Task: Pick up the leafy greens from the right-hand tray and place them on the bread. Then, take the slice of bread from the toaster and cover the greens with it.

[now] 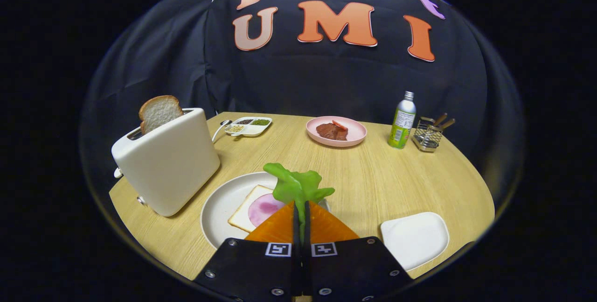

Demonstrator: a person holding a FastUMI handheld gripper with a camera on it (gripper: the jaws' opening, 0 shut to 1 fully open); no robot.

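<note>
We see the hand-held gripper (301, 208) closed on the leafy greens (296, 184), both fingers pinching the stem. The greens hang above the white plate (219, 208), just over the bread (245, 213) topped with a pink slice. At ten o'clock, the toaster (168, 162) holds a bread slice (158, 111). At four o'clock, the white tray (415, 239) rests on the bench (373, 176).

A round light-wood table (410, 185) stands before the black cloth wall (289, 82).
</note>
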